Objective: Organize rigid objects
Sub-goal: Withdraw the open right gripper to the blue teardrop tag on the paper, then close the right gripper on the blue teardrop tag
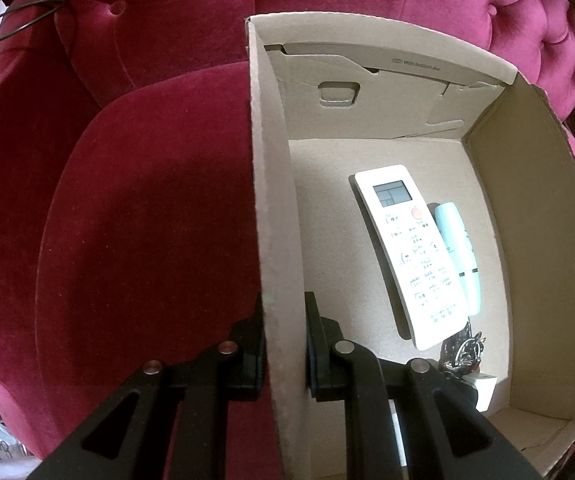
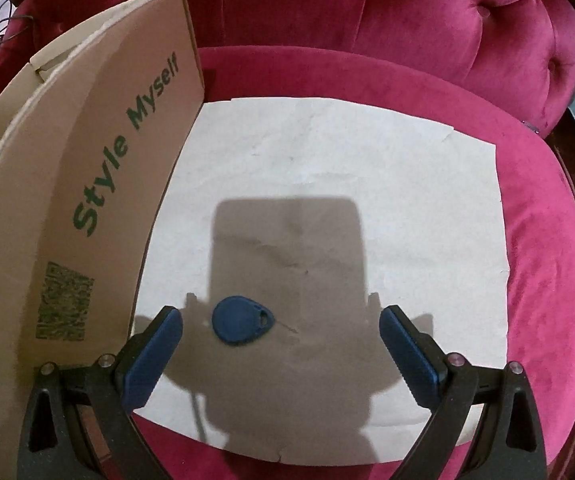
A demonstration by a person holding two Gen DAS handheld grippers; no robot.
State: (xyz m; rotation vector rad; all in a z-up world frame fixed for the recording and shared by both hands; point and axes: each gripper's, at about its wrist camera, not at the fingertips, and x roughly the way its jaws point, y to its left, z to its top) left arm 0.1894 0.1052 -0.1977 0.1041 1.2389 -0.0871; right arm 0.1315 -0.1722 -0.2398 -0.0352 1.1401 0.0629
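An open cardboard box (image 1: 275,208) stands on a red velvet seat. My left gripper (image 1: 285,344) is shut on the box's left wall, one finger outside and one inside. Inside the box lie a white remote control (image 1: 411,252), a pale mint tube (image 1: 457,252) beside it and a bunch of keys (image 1: 463,350) near the front. In the right wrist view my right gripper (image 2: 281,326) stands wide open just above a white paper sheet (image 2: 367,168). A blue teardrop key fob (image 2: 242,320) lies on the sheet between the fingers, nearer the left one.
The box's outer wall (image 2: 71,216), printed with green "Style Myself" lettering, rises close to the left of my right gripper. The tufted red backrest (image 2: 427,12) curves behind the seat. A small white object (image 1: 483,390) sits in the box's front corner.
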